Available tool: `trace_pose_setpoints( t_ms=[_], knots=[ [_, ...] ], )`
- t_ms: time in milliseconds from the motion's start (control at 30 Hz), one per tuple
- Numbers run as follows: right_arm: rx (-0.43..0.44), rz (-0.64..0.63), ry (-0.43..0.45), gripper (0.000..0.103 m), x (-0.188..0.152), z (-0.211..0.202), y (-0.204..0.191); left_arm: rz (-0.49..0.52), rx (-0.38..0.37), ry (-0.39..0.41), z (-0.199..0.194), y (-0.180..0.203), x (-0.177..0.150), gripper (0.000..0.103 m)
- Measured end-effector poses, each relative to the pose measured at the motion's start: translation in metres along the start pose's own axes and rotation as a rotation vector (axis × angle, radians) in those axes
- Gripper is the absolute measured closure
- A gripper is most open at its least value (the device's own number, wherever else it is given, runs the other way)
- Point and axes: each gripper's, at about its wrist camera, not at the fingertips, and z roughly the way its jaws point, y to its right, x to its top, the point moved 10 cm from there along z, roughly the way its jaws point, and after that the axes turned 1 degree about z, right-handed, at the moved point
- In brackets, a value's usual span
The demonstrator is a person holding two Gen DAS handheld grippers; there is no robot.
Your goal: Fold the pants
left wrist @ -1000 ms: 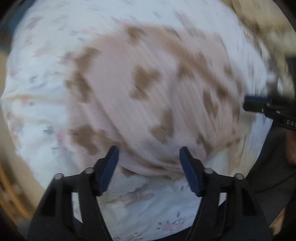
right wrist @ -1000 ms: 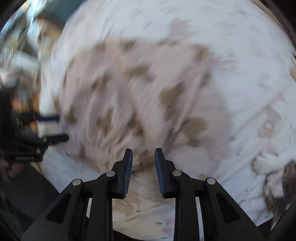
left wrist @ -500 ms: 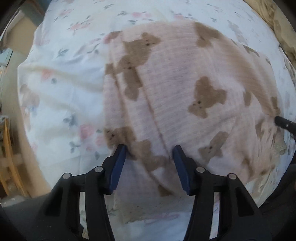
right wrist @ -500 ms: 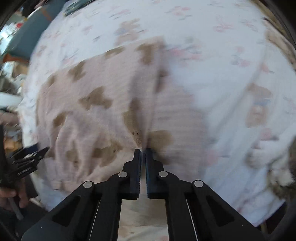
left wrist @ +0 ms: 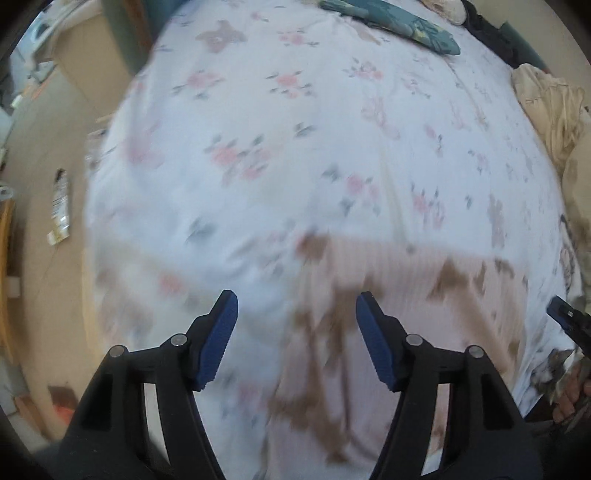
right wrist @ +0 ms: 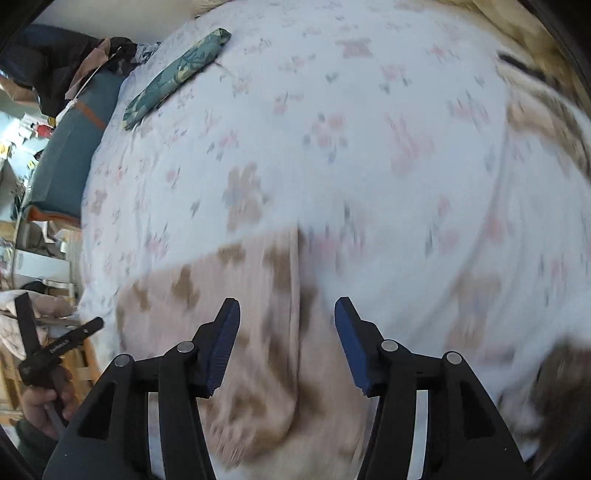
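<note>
The pink pants with brown bear prints (left wrist: 388, 314) lie folded flat on the white floral bed sheet (left wrist: 295, 147), near the bed's front edge. My left gripper (left wrist: 295, 314) is open and empty above the pants' left edge. My right gripper (right wrist: 286, 314) is open and empty above the pants (right wrist: 229, 314) at their right edge. Both views are motion-blurred. The right gripper's tip (left wrist: 565, 317) shows at the far right of the left wrist view, and the left gripper (right wrist: 59, 347) at the far left of the right wrist view.
A folded teal patterned cloth (right wrist: 177, 77) lies at the far side of the bed, also in the left wrist view (left wrist: 391, 22). A beige blanket (left wrist: 554, 110) is bunched at the bed's right. The floor (left wrist: 44, 184) is left of the bed, a teal bench (right wrist: 70, 147) beyond.
My right gripper has opened and let go of the pants. Both grippers have pulled back and tilted up, so the pants now sit low in both views, folded shorter.
</note>
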Motion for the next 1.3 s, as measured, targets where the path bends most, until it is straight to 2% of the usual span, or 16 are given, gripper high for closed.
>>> trace_pose_setpoints(
  t_ms=[167, 200, 267, 333, 467, 567, 667, 800, 867, 933, 1000, 1067, 1133, 1200, 1267, 1300],
  knots=[
    [0.003, -0.059, -0.026, 0.047, 0.031, 0.038, -0.002, -0.05, -0.009, 0.019, 0.024, -0.014, 0.026, 0.053],
    [0.006, -0.064, -0.037, 0.048, 0.03, 0.045, 0.001, -0.074, -0.032, 0.012, 0.028, -0.018, 0.031, 0.058],
    [0.002, -0.068, -0.063, 0.053, 0.029, 0.058, 0.004, -0.094, -0.059, -0.016, 0.036, -0.02, 0.03, 0.08],
    [-0.002, -0.101, -0.076, 0.086, 0.025, 0.063, 0.003, -0.07, -0.083, -0.012, 0.039, -0.015, 0.032, 0.084],
    [-0.007, -0.194, -0.077, 0.098, 0.025, 0.062, -0.011, -0.009, -0.117, -0.005, 0.045, 0.009, 0.033, 0.101],
    [-0.002, -0.193, -0.057, 0.102, 0.03, 0.055, -0.01, 0.066, -0.03, 0.042, 0.041, 0.015, 0.037, 0.103],
    [-0.033, -0.182, 0.013, 0.102, 0.045, 0.041, -0.001, 0.057, -0.019, 0.078, 0.034, 0.011, 0.047, 0.103],
    [-0.046, -0.154, -0.026, 0.1, 0.038, 0.05, 0.004, 0.033, 0.004, 0.06, 0.038, 0.0, 0.044, 0.098],
    [-0.13, -0.162, 0.0, 0.09, 0.041, 0.046, 0.012, 0.007, -0.005, 0.061, 0.035, -0.003, 0.045, 0.09],
    [-0.144, -0.139, 0.006, 0.058, 0.043, 0.038, 0.018, -0.016, -0.001, 0.073, 0.028, -0.01, 0.046, 0.073],
    [-0.077, -0.091, 0.015, 0.049, 0.047, 0.03, 0.018, -0.024, -0.044, 0.09, 0.024, -0.006, 0.049, 0.064],
    [-0.041, -0.07, 0.028, 0.049, 0.053, 0.027, 0.018, 0.014, -0.085, 0.068, 0.029, 0.003, 0.046, 0.06],
    [0.012, -0.067, 0.002, 0.049, 0.053, 0.036, 0.012, 0.043, -0.146, -0.015, 0.044, 0.014, 0.039, 0.06],
    [0.058, -0.074, -0.061, 0.049, 0.047, 0.055, 0.006, 0.04, -0.15, -0.024, 0.052, 0.017, 0.039, 0.066],
    [0.058, -0.086, -0.094, 0.049, 0.04, 0.071, 0.005, 0.092, -0.145, -0.038, 0.058, 0.025, 0.037, 0.099],
    [0.066, -0.093, -0.107, 0.05, 0.035, 0.078, 0.004, 0.143, -0.136, -0.06, 0.06, 0.031, 0.033, 0.098]
  ],
)
